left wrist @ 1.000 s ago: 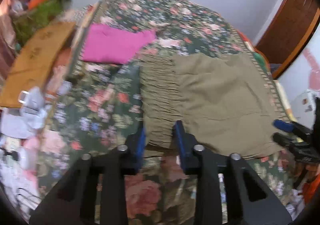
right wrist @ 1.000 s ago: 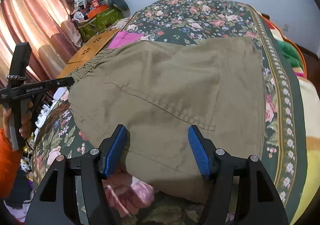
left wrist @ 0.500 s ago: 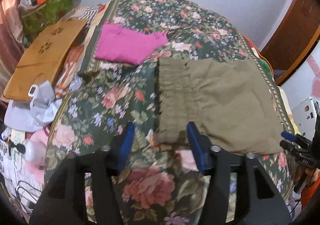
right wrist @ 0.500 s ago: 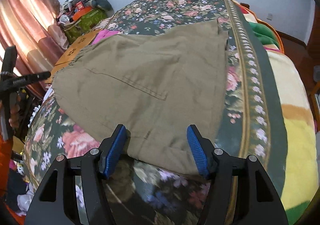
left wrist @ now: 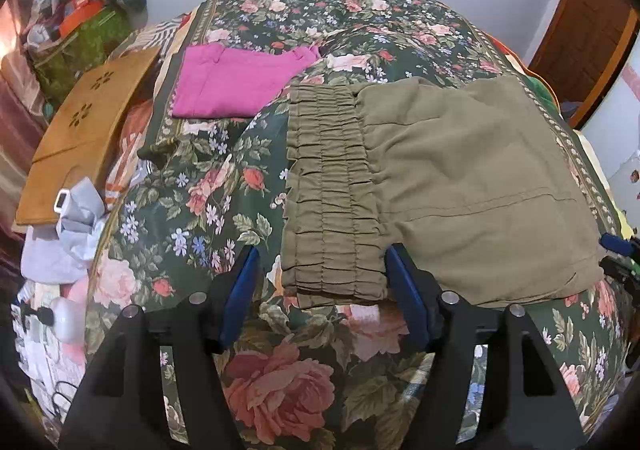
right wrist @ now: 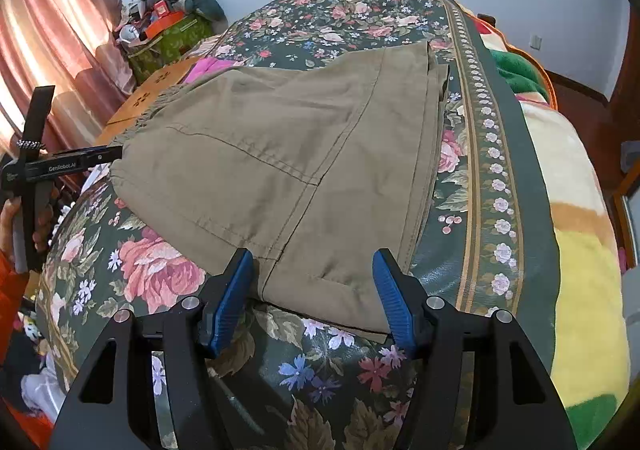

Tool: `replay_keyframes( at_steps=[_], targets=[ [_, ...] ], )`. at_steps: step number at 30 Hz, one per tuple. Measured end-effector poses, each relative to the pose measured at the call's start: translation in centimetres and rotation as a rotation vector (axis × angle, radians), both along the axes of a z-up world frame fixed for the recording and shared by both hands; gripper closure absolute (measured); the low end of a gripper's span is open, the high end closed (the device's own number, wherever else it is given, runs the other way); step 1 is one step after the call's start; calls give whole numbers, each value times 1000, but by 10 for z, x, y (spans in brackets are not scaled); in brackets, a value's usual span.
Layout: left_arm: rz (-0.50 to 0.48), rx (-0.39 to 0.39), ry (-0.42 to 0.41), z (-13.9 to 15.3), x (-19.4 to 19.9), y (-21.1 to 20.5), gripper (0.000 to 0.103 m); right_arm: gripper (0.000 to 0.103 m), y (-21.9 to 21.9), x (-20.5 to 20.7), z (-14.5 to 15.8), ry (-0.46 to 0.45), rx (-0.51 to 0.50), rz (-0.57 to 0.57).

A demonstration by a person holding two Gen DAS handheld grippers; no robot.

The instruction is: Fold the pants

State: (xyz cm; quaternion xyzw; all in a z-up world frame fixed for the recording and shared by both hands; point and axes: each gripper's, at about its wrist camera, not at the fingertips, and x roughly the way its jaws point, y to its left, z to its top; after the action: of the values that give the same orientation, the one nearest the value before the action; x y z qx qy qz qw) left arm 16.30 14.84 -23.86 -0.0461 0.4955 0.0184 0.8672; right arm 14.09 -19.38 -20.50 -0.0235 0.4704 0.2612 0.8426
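The folded green pants (left wrist: 440, 185) lie flat on the flowery bed (left wrist: 192, 209), their near edge between the wide-open, empty fingers of the left gripper (left wrist: 322, 290) and right gripper (right wrist: 312, 290), and the left gripper's side reads "GenRobot.AI".

Only one bit of writing can be made out from here: "GenRobot.AI" in small white letters along the black body of the left gripper (right wrist: 60, 165), seen at the left edge of the right wrist view; the printing on the red box (right wrist: 162, 7) atop the far pile is too blurred to read.
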Motion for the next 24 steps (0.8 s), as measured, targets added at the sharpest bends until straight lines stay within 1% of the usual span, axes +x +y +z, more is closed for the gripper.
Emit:
replay_keyframes(
  at_steps=[5, 10, 12, 13, 16, 20, 24],
  targets=[
    [19, 21, -12, -2, -3, 0, 29, 47, -5, -4, 1, -5, 6, -7],
    [17, 17, -15, 3, -6, 1, 27, 46, -7, -3, 4, 10, 13, -12],
    [10, 33, -6, 8, -6, 0, 27, 46, -8, 0, 8, 19, 18, -8],
    [9, 55, -8, 13, -7, -1, 27, 45, -9, 2, 9, 21, 20, -9],
    [6, 91, -31, 27, -6, -3, 27, 44, -14, 8, 20, -12, 17, -26],
    [10, 73, -67, 45, 3, 0, 21, 44, -22, 23, 36, -71, 22, -51],
    [26, 85, -101, 60, 22, 4, 17, 44, -28, 44, 46, -105, 29, -73]
  ],
)
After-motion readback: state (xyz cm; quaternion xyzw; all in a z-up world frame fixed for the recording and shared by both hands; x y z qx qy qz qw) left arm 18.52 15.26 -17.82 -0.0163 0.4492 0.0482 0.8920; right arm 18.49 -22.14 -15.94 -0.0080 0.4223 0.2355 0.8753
